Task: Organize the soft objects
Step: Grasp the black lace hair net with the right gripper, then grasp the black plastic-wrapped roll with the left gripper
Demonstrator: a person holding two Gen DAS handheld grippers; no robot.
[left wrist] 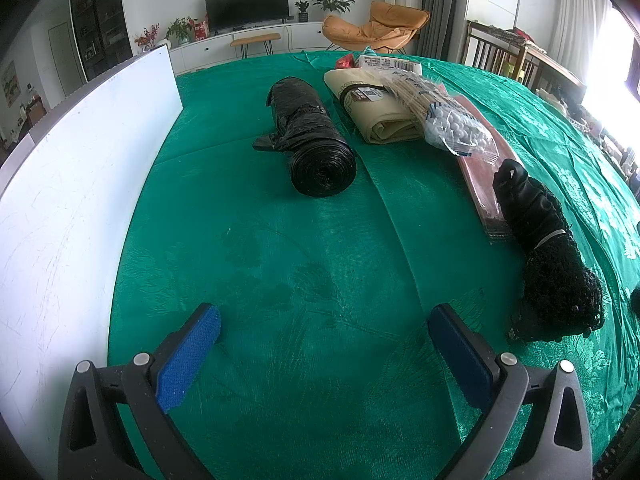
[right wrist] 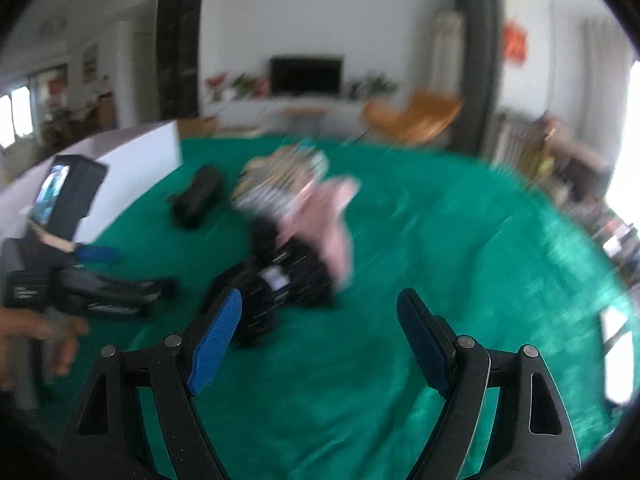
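Observation:
In the left wrist view, a black roll of bin bags (left wrist: pixel 320 148) lies mid-table on the green cloth (left wrist: pixel 280 264). Behind it to the right lie a folded beige bag (left wrist: pixel 376 116), a clear pack of skewers and white beads (left wrist: pixel 444 120) and a flat red packet (left wrist: pixel 480 188). A black netted bundle (left wrist: pixel 552 256) rests at the right. My left gripper (left wrist: pixel 324 320) is open above bare cloth, well short of the roll. The right wrist view is blurred. There my right gripper (right wrist: pixel 320 300) is open, with the black bundle (right wrist: pixel 280 284) and a pink soft item (right wrist: pixel 336 220) just beyond its left fingertip (right wrist: pixel 224 320).
A white box wall (left wrist: pixel 80 184) runs along the table's left side. In the right wrist view a hand (right wrist: pixel 44 340) holds the other gripper tool at the far left, by the black roll (right wrist: pixel 198 196). Chairs, a TV and shelves stand beyond the table.

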